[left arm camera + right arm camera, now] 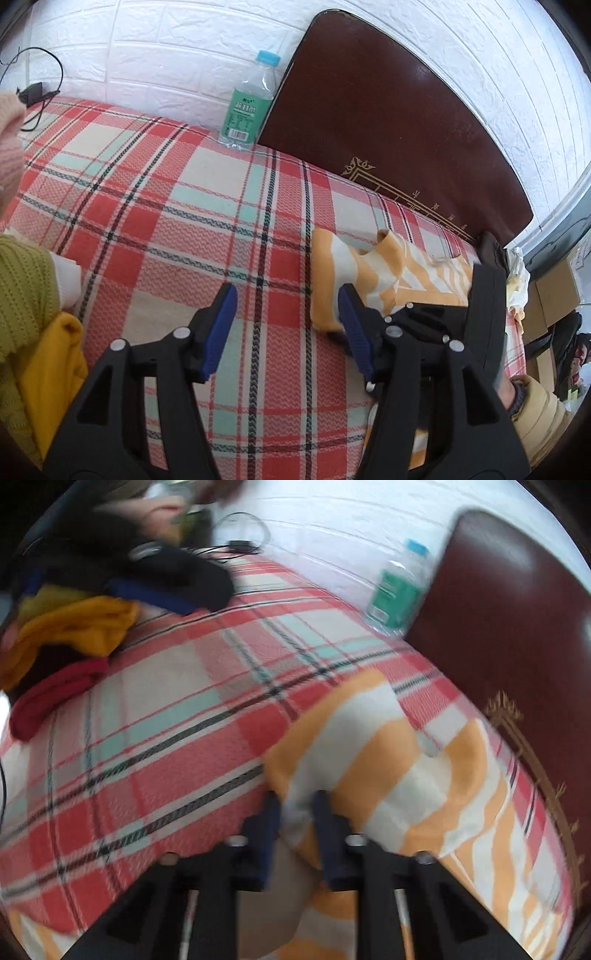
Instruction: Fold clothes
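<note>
— Orange-and-white striped cloth sits right at your right gripper [295,812]; what are its jaws doing?

— They stand narrow, pinched on a fold of that striped garment [388,768]. That view is blurred, so you cannot see much finer than that.

— And your left gripper [288,325]?

— Its blue pads [218,328] stand well apart with nothing between them, only the plaid bedcover [166,221] below. The right pad is just beside the near edge of the striped garment, and you cannot tell whether it touches.

— Where does the garment lie?

— On the plaid cover, toward the right side, near the foot of the dark brown board [388,122] that leans on the white brick-patterned wall [147,48].

— What is off to your left?

— A pile of clothes [74,627]: mustard yellow, dark red and black pieces in the right wrist view, with an olive knit [22,288] at the edge of the left one.

— Farther back?

— A water bottle [247,103] with a light blue cap stands against the wall beside the board. Its green label has white characters and a barcode, too small to read. The board carries gold ornament and small gold characters, also unreadable. A black cable [40,92] lies in the far left corner.
</note>
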A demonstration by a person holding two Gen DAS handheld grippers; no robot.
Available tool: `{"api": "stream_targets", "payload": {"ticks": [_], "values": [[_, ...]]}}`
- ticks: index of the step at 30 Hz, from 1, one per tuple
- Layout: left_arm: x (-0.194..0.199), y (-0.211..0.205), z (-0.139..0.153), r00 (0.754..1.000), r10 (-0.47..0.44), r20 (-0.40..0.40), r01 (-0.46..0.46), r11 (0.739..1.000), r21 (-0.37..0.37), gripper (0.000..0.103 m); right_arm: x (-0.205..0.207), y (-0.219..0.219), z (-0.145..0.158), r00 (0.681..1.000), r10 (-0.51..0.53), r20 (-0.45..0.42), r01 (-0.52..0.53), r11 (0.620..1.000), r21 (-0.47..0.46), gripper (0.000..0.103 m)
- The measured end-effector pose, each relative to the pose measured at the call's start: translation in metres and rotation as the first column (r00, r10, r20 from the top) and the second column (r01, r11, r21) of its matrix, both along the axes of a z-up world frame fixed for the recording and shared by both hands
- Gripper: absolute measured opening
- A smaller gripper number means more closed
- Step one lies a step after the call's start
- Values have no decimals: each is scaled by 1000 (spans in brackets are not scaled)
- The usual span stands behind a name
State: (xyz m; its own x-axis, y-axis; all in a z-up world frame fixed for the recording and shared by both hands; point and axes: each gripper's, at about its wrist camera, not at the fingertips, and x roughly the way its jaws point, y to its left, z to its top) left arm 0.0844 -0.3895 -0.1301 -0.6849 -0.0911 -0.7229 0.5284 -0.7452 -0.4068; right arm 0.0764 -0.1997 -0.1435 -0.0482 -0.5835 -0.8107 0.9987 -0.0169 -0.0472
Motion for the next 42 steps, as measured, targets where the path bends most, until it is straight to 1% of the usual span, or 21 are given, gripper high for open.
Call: {"api": "stream_targets", "payload": {"ticks": [2,3,5,8,12,13,14,17,19,20,22,24,26,27,28,30,32,34,35,36,42], "values": [[1,-1,-3,1000,-9,-3,9,1000,13,59,-27,12,20,985,-73,159,85,994,-73,8],[1,1,-5,1000,-19,-4,19,1000,18,59,-43,20,33,962,-99,255,133,984,-119,8],[-1,4,-9,999,-43,-3,43,999,29,59,-79,44,58,889,-131,439,242,948,-206,7],[-10,17,-14,995,-95,-7,95,995,40,60,-133,96,85,770,-169,615,417,863,-285,6],[-39,43,-24,982,-191,1,191,981,47,64,-178,151,73,698,-318,641,547,815,-192,7],[-48,50,-28,976,-217,8,216,975,49,65,-184,161,67,688,-354,633,560,814,-154,9],[-58,57,-33,971,-240,19,239,970,48,65,-184,165,61,691,-371,620,551,826,-120,9],[-85,69,-49,966,-252,58,249,968,41,65,-166,166,51,752,-378,540,495,864,-85,14],[-94,68,-55,969,-241,50,237,969,71,65,-148,161,46,774,-321,546,435,896,-90,24],[-95,66,-55,971,-235,33,231,969,91,65,-135,159,46,797,-294,527,398,913,-93,26],[-92,60,-49,973,-229,-11,229,967,109,65,-109,147,43,860,-243,449,318,943,-99,48],[-87,53,-43,978,-207,-24,209,972,110,65,-76,128,36,920,-169,355,214,973,-91,55],[-81,46,-39,982,-184,-33,187,976,115,65,-43,109,28,964,-101,244,122,990,-70,69],[-78,43,-37,984,-172,-37,175,978,113,65,-29,100,24,980,-72,186,85,994,-63,76],[-75,41,-35,986,-160,-38,163,981,106,65,-15,92,20,991,-44,127,51,997,-57,76],[-68,36,-34,989,-143,-35,146,984,105,65,-4,81,6,997,-19,80,22,999,-26,76],[-62,34,-36,991,-134,-24,136,985,111,65,5,71,-8,999,-2,51,1,1000,11,69],[-58,32,-38,991,-134,-14,135,985,111,65,-2,72,-14,999,-28,38,28,1000,4,28],[-57,32,-40,991,-133,-9,133,985,110,65,-11,77,-12,996,-55,64,55,998,-10,14],[-55,30,-41,991,-132,-6,132,985,111,65,-23,83,-8,990,-86,109,90,996,-26,5],[-48,23,-48,992,-127,-3,127,986,110,65,-91,149,29,922,-244,302,293,947,-129,4]]}}
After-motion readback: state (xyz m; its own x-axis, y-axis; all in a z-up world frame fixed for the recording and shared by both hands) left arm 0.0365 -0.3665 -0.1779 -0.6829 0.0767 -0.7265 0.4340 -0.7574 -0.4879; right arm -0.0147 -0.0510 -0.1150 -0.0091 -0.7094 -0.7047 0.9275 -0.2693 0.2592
